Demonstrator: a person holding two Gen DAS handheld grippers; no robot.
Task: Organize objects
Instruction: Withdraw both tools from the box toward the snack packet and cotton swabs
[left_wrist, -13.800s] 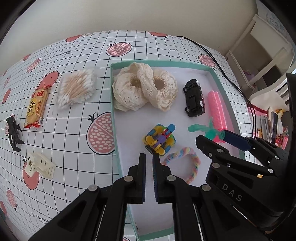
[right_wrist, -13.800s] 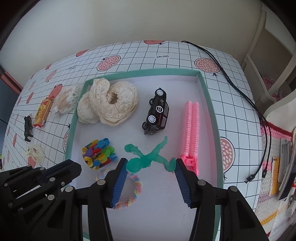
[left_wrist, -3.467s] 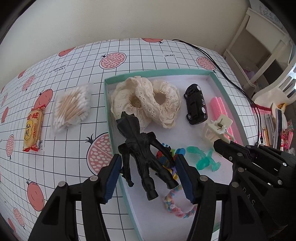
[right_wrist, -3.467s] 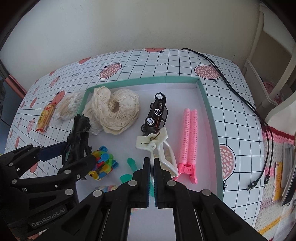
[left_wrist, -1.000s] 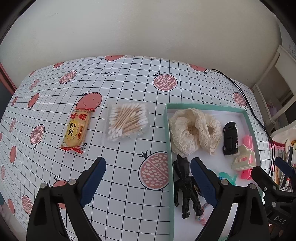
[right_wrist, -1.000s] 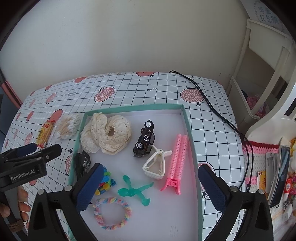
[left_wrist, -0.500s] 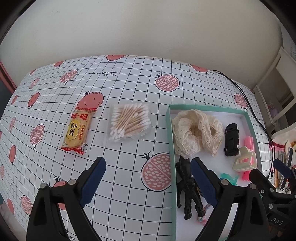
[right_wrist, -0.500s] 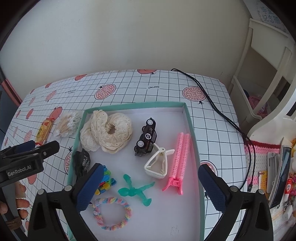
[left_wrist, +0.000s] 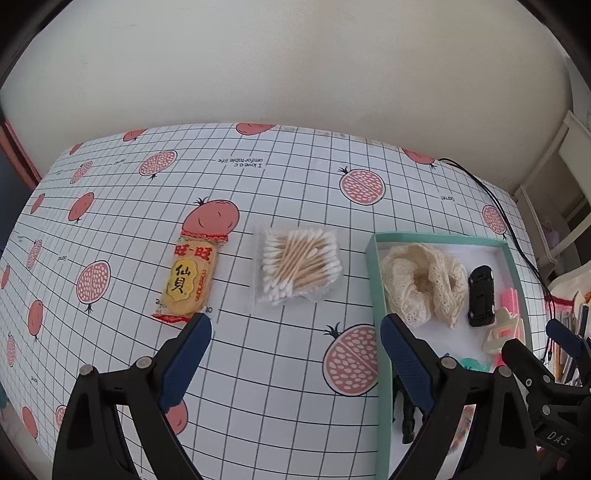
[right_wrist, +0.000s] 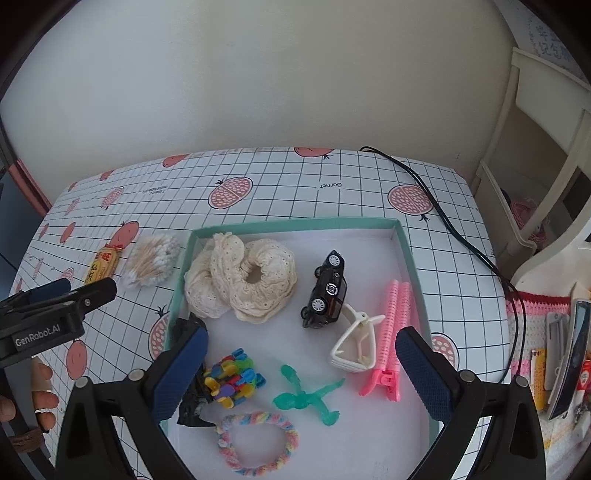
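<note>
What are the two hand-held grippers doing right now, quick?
Left hand-held gripper: open, holding nothing.
Right hand-held gripper: open, holding nothing.

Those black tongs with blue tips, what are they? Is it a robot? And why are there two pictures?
No robot: a person holds one pair of tongs in each hand, and each pair has a camera looking along its fingers. One picture is from the left tongs, one from the right tongs. Both are wide open and hold nothing. On the pomegranate tablecloth lie a yellow snack packet and a bag of cotton swabs. The green box holds lacy cream cloth, a black toy car, a pink clip, a white clip, a colourful toy, a green figure, a braided ring and a black figure, mostly hidden.
</note>
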